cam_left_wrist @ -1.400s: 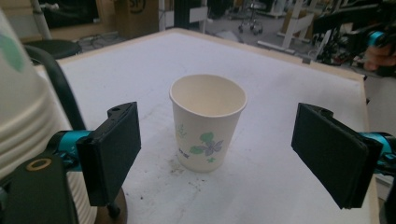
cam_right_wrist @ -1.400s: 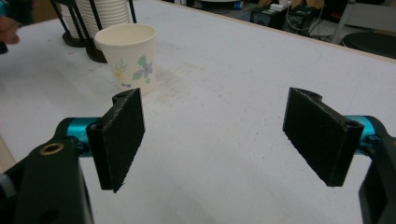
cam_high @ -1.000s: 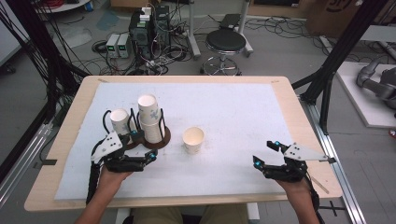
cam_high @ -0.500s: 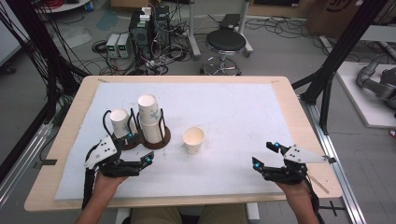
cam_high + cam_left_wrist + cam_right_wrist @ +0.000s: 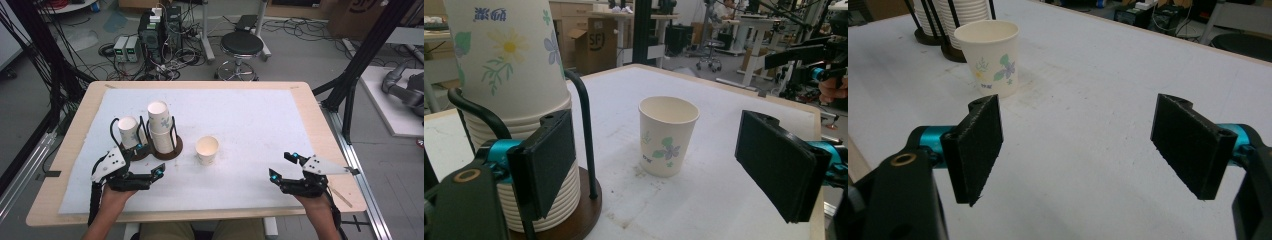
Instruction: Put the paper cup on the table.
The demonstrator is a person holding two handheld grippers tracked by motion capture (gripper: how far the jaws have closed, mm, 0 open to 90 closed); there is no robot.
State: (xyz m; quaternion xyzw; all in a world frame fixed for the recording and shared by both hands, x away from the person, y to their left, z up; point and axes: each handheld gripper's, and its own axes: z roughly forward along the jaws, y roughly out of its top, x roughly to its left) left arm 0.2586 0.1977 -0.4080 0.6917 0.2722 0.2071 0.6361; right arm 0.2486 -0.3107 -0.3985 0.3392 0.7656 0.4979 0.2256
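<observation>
Looking down from the high view, the left gripper (image 5: 152, 167) now sits back from the cup holder (image 5: 167, 150), nearer the table's front edge than a second ago, jaws spread and empty, while the right gripper (image 5: 284, 166) rests where it was, also spread wide. The single paper cup (image 5: 207, 150) stands upright on the white mat (image 5: 250, 120), just right of the holder with its tall stack (image 5: 160, 125). The left gripper view frames that cup (image 5: 668, 135) between its open pads, so I judge a reach for it comes next. The right gripper view has the cup (image 5: 989, 56) well ahead, untouched.
</observation>
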